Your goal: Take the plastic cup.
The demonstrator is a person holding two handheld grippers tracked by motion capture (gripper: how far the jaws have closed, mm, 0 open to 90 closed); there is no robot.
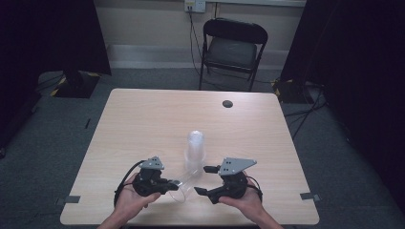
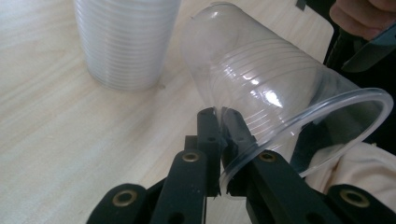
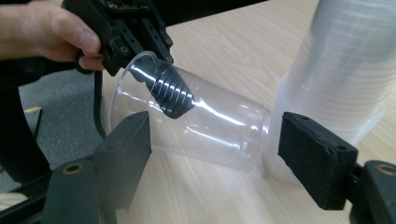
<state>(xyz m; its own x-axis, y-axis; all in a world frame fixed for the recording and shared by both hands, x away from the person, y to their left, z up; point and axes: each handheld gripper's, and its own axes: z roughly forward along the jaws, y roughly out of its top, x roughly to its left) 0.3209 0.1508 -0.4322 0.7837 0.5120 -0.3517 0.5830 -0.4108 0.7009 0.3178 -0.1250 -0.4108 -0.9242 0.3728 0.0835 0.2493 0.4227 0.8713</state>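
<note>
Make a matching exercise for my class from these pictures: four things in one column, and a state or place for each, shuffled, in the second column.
Things
1. left gripper
2. right gripper
3. single clear cup
4. stack of cups

States or places
A. stands upright on the table
B. jaws apart, pads pressing on nothing
C. lies tilted on its side, pinched at the rim
D. jaws shut on a thin plastic wall

Pairs: 1-D, 2-B, 3-C, 4-A
</note>
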